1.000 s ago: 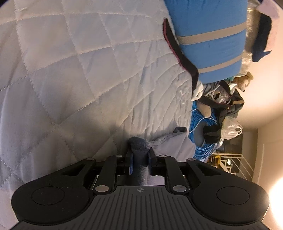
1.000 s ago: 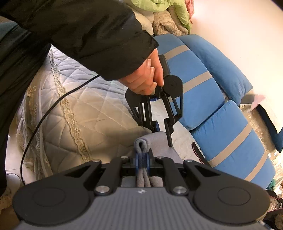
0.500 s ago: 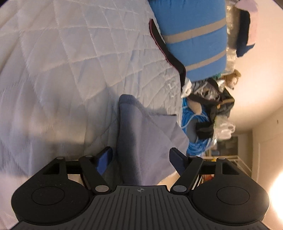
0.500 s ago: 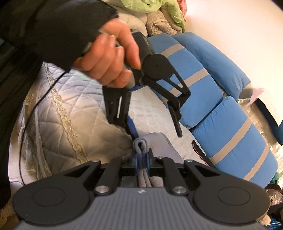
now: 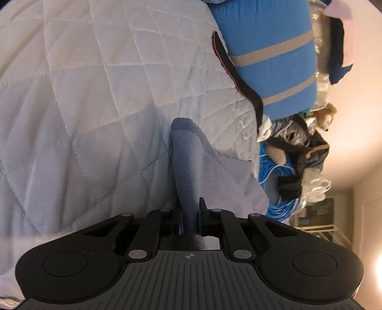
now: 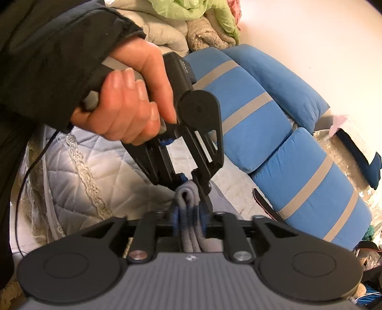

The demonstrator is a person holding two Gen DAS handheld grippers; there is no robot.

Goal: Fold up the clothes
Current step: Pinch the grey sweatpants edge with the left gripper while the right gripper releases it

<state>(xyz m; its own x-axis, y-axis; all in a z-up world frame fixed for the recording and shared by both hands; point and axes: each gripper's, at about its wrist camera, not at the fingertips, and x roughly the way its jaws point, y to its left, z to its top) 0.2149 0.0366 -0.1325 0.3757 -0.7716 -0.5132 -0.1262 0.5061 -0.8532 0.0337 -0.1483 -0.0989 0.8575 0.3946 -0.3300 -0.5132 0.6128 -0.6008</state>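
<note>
A grey fleece garment (image 5: 188,162) lies bunched on the white quilted bedspread (image 5: 95,95). My left gripper (image 5: 189,214) is shut on a thick fold of it, and the fold's rounded end juts out ahead of the fingers. In the right wrist view my right gripper (image 6: 188,215) pinches several layers of the same garment (image 6: 187,193); its fingers are blurred. A hand (image 6: 129,105) holds the left gripper (image 6: 192,184) just beyond, with its tips on the same fold, almost touching my right fingers.
Blue cushions with grey stripes (image 6: 257,124) line the far side of the bed, a black strap (image 5: 241,81) at their foot. A coil of blue cable (image 5: 274,171), bags and a plush toy (image 5: 322,116) crowd the right. Folded blankets (image 6: 198,21) are piled behind.
The left gripper opened half a second ago and has shut again on the garment's fold. The hand holding it has come closer to my right gripper, which kept its hold.
</note>
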